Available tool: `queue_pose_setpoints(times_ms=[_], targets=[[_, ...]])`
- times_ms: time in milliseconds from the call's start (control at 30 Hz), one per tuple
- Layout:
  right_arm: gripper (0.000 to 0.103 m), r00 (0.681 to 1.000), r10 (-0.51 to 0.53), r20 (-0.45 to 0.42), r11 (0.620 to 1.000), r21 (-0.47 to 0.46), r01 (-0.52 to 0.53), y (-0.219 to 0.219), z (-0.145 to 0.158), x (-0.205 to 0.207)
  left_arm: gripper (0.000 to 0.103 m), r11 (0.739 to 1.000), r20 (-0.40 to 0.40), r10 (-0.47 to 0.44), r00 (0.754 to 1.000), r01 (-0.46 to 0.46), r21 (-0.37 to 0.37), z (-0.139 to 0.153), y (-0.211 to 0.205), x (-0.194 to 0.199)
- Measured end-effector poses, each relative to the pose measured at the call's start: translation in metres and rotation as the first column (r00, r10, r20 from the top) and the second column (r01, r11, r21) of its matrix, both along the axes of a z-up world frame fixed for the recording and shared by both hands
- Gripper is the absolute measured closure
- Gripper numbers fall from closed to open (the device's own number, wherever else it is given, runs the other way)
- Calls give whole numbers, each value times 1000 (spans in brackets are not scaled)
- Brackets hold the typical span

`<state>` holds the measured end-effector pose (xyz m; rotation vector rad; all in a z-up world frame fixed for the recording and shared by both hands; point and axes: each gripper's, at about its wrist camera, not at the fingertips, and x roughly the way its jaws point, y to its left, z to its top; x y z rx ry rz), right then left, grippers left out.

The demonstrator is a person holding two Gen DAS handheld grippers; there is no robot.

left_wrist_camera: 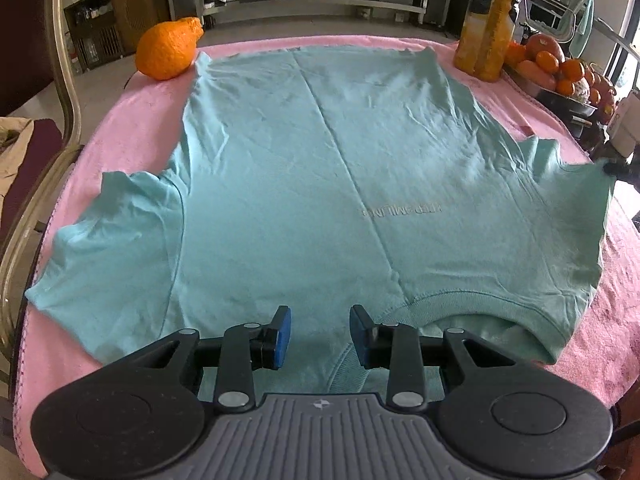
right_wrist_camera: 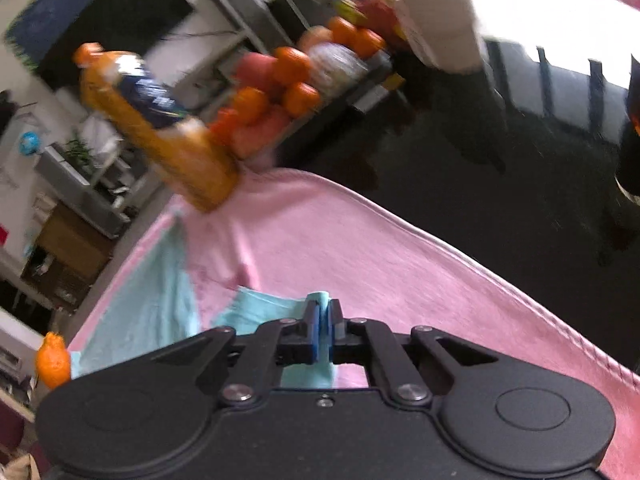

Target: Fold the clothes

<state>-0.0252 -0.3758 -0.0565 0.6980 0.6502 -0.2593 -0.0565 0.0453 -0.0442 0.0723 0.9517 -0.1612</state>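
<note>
A light teal T-shirt (left_wrist_camera: 312, 168) lies spread flat on a pink cloth, collar (left_wrist_camera: 460, 300) nearest the left wrist camera and hem at the far end. My left gripper (left_wrist_camera: 320, 332) is open just above the shirt beside the collar, holding nothing. My right gripper (right_wrist_camera: 323, 320) is shut on the shirt's right sleeve (right_wrist_camera: 276, 306), lifting its tip a little off the pink cloth. In the left wrist view the right gripper (left_wrist_camera: 614, 168) shows as a dark tip pulling that sleeve (left_wrist_camera: 572, 196) out to the right.
The pink cloth (left_wrist_camera: 132, 136) covers the table. A bumpy orange fruit (left_wrist_camera: 168, 50) sits at the far left corner. Orange juice bottles (left_wrist_camera: 486, 20) and a fruit tray (left_wrist_camera: 560, 68) stand at the far right. A chair (left_wrist_camera: 60, 92) stands on the left.
</note>
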Motion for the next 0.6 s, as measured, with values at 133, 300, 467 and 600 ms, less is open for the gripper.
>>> queue_pose_setpoints(times_ms=[133,300,467,600], targets=[[99,980,172,100,980,-117,-160,35,23,0,71,1000,19,7,1000,-7,0,3,3,-3],[99,864,496,88,824,-362,-437,103,38,-9,71,999,27,38,999,-38,-8,4,8,-2],[99,673,731,-107,539,-514,-667,169,21,-22,71,998,22,59,998,-58,-6,2,12,0],[94,561,794,-236,424,-446,-788,184,6,-21,71,998,20,66,998,-66,-7,1,13,0]])
